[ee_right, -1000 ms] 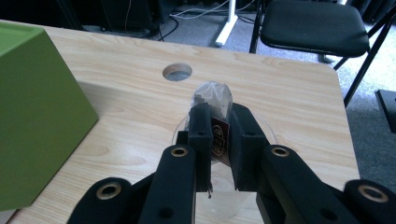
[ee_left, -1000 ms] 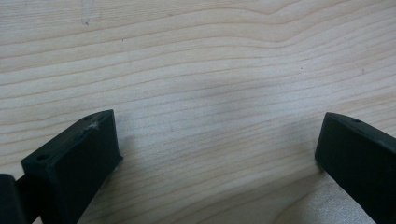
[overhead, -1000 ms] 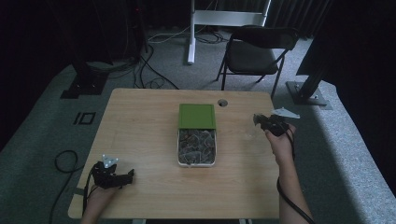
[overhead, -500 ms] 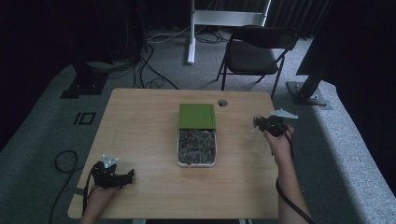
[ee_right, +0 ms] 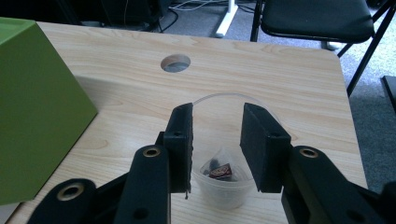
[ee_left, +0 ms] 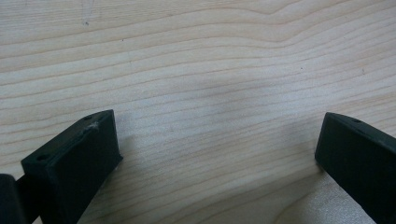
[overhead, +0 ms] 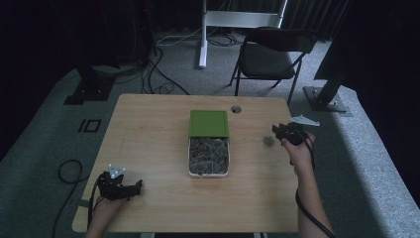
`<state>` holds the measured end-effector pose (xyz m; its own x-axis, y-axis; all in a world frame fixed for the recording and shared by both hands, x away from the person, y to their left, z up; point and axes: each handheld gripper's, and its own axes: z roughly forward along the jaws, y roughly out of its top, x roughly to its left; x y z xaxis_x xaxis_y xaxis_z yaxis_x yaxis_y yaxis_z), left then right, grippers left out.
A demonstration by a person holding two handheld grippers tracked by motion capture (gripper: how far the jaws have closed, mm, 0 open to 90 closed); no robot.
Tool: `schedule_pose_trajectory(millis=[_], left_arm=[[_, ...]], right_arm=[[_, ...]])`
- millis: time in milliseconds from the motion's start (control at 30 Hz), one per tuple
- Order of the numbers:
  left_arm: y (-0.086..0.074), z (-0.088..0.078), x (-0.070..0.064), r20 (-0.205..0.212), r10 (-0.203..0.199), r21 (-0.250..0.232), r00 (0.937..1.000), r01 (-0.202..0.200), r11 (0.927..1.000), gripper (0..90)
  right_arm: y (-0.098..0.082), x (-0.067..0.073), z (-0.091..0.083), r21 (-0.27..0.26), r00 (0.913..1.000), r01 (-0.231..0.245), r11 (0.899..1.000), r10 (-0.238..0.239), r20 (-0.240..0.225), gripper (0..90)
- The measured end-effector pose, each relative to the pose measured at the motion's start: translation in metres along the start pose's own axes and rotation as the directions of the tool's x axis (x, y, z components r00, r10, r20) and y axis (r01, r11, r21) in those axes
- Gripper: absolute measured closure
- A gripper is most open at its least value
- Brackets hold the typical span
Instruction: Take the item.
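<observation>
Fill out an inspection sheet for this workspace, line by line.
Surface: wooden table, with a cable hole near the far edge.
Job's things: clear cup holding a tea bag; tin of tea bags, green lid at its far end.
Clutter: nothing seen.
Grippers: right tool over the cup, jaws just opened, nothing pinched; left tool open, over bare wood.
Cables: one trails from each tool; more on the floor.
Surroundings: folding chair, dark curtains.

Light wooden bench (overhead: 148, 148), rounded corners, round cable hole (overhead: 236, 109) near far edge. Grey carpet floor (overhead: 49, 144) around bench. Black folding chair (overhead: 270, 54) beyond bench's far right corner. White stand (overhead: 233, 20) beyond bench, left of chair. Black cables (overhead: 158, 74) on floor beyond bench. Dark surroundings; dim light.
</observation>
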<state>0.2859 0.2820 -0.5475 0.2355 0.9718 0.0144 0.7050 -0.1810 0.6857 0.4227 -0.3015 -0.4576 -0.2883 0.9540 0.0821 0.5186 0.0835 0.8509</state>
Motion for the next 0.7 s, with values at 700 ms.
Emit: schedule_pose_trajectory(millis=[700], left_arm=[[0.000, 0.000, 0.000, 0.000, 0.000, 0.000, 1.0000, 0.000, 1.0000, 0.2]], right_arm=[[0.000, 0.007, -0.024, -0.055, 0.9988, 0.027, 0.998, -0.029, -0.041, 39.4]])
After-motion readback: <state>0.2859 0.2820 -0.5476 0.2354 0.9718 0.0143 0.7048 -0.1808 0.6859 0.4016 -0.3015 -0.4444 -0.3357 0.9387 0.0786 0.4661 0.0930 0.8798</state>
